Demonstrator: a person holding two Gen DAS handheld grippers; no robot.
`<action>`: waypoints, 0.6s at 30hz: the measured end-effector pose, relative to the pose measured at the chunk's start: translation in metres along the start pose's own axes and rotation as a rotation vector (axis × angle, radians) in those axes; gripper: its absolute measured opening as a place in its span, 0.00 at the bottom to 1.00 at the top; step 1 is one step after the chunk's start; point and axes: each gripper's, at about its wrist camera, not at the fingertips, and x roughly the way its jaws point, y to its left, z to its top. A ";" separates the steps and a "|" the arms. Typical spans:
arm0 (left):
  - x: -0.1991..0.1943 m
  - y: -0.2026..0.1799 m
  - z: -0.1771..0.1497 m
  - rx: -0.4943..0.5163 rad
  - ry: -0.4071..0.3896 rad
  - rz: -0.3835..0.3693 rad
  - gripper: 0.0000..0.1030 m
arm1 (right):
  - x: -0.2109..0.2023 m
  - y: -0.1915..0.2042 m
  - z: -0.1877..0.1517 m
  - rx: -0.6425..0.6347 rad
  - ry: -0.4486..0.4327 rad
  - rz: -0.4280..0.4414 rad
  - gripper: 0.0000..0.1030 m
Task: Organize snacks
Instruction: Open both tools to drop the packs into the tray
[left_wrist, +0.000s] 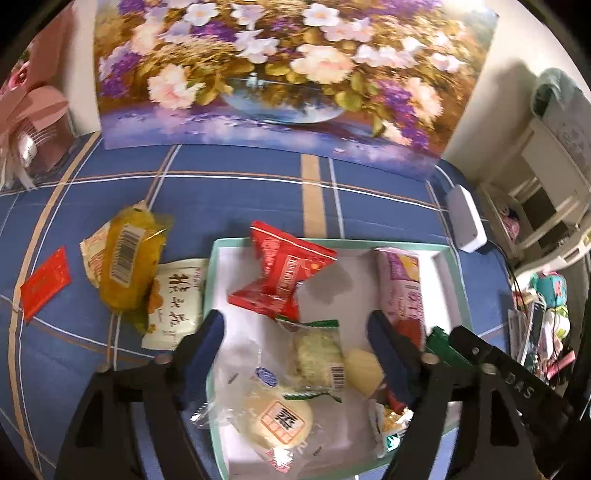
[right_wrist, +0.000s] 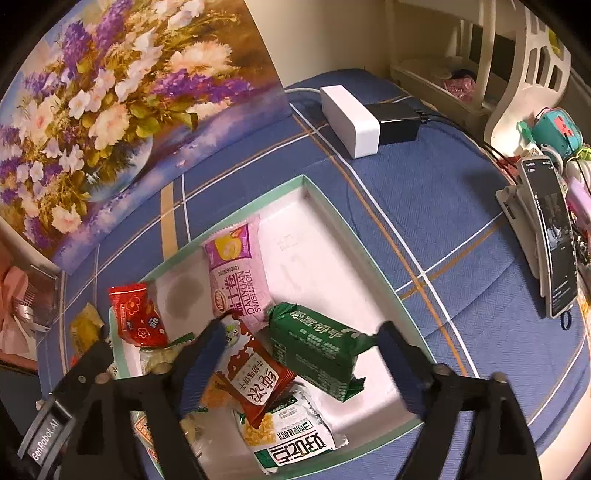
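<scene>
Now both hand-held grippers, left (left_wrist: 295, 354) and right (right_wrist: 303, 354), hang wide open and empty over the mint-rimmed tray (right_wrist: 354, 236) on the blue checked cloth (right_wrist: 461, 229). Most snack packets (right_wrist: 314, 347) lie inside the tray. At nine o'clock outside it sit a yellow packet (left_wrist: 125, 258) and a white one (left_wrist: 177, 306).

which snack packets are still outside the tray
Three, left of the tray: the yellow packet, the white packet beside it, and the small flat red packet. The rest lie inside.
</scene>
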 end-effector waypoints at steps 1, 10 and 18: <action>0.000 0.002 0.000 -0.004 -0.003 0.008 0.82 | 0.001 0.001 -0.001 -0.002 -0.002 -0.001 0.99; 0.006 0.016 -0.003 -0.024 -0.033 0.069 0.94 | 0.007 0.009 -0.004 -0.035 0.003 -0.005 1.00; 0.009 0.020 -0.005 -0.040 -0.021 0.066 0.94 | 0.006 0.013 -0.004 -0.046 0.002 -0.008 1.00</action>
